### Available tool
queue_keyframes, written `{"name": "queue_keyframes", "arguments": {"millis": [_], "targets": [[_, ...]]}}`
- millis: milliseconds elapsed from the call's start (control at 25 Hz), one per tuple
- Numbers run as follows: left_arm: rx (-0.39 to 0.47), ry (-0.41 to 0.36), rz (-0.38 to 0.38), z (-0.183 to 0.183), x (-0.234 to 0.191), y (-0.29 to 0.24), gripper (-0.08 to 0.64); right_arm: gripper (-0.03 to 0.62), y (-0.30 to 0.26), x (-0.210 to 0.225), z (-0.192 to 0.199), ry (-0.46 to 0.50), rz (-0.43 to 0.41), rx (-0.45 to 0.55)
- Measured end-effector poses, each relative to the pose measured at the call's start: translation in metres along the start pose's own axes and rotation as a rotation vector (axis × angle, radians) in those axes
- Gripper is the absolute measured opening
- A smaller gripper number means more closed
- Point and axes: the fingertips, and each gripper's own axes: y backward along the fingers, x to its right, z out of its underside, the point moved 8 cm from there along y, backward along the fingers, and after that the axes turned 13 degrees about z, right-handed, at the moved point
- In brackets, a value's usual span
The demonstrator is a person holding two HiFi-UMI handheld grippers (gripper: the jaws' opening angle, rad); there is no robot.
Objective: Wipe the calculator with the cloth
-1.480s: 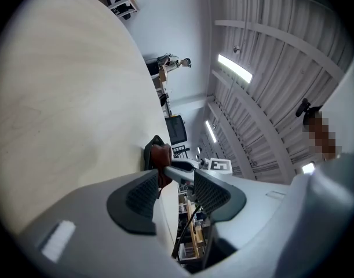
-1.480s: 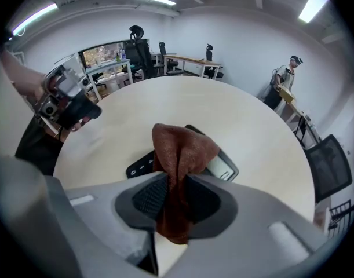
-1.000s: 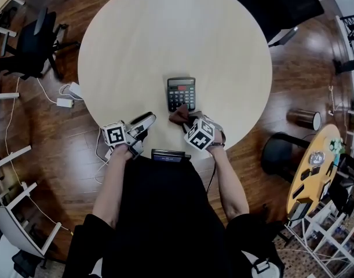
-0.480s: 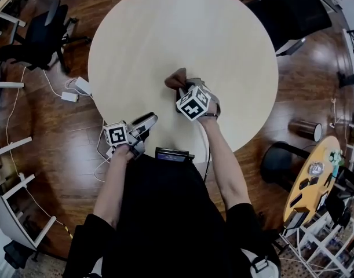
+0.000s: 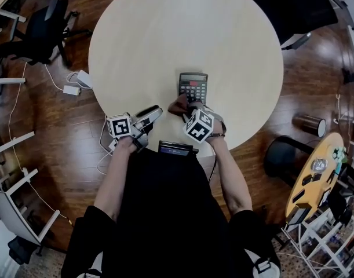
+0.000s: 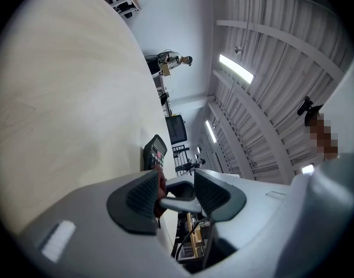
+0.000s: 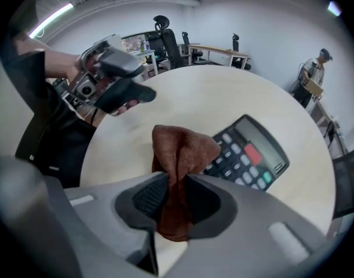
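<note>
A dark calculator (image 5: 193,87) with a red key lies face up on the round pale table (image 5: 165,33), near its front edge. My right gripper (image 5: 186,109) points steeply down just in front of the calculator's near left corner, shut on a bunched brown cloth (image 5: 178,104). In the right gripper view the cloth (image 7: 182,149) stands up between the pads, beside the calculator (image 7: 249,152). My left gripper (image 5: 156,110) hovers at the table's near edge, left of the cloth, jaws open and empty. The left gripper view shows its open jaws with the calculator (image 6: 155,151) beyond them.
A black flat device (image 5: 175,149) sits at the person's waist by the table edge. Black chairs (image 5: 40,36) stand at the left and at the top right (image 5: 292,4). A power adapter with cables (image 5: 78,86) lies on the wooden floor. A dark stool (image 5: 281,152) stands right.
My right gripper with the cloth swept out over the calculator, covering it, then came back toward the table's near edge, so the calculator shows again. The left gripper has stayed put.
</note>
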Motion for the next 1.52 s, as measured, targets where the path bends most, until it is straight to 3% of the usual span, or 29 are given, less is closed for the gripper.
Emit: {"name": "queue_keyframes", "arguments": {"millis": [120,280,400,480,640,760,880,1040,1280,1520], "targets": [[-0.028,-0.003,0.013,-0.004,0.000,-0.010,0.196,0.091,0.001,-0.020,0.025,-0.018,-0.068,-0.029],[-0.064,-0.002,0.037,-0.004,-0.002,-0.026,0.195,0.092,0.021,-0.013,0.047,-0.190,-0.121,0.046],[-0.133,-0.016,0.062,-0.004,0.004,-0.052,0.192,0.092,0.035,0.024,0.047,-0.388,-0.033,0.163],[-0.196,-0.027,0.059,0.000,0.001,-0.070,0.192,0.092,0.040,0.055,0.033,-0.436,0.064,0.224],[-0.279,0.014,0.085,0.017,-0.018,-0.100,0.192,0.092,0.025,0.093,-0.021,-0.320,0.133,0.264],[-0.332,0.067,0.068,0.031,-0.025,-0.114,0.192,0.092,0.002,0.099,-0.050,-0.202,0.130,0.210],[-0.348,0.085,0.028,0.034,-0.033,-0.119,0.192,0.092,-0.012,0.100,-0.054,-0.163,0.136,0.164],[-0.337,0.090,0.017,0.031,-0.035,-0.119,0.190,0.091,-0.009,0.104,-0.034,-0.227,0.141,0.161],[-0.330,0.083,0.008,0.032,-0.035,-0.119,0.187,0.092,0.004,0.136,0.023,-0.443,0.183,0.159],[-0.323,0.082,-0.014,0.033,-0.032,-0.115,0.187,0.091,0.012,0.160,0.101,-0.646,0.285,0.062]]}}
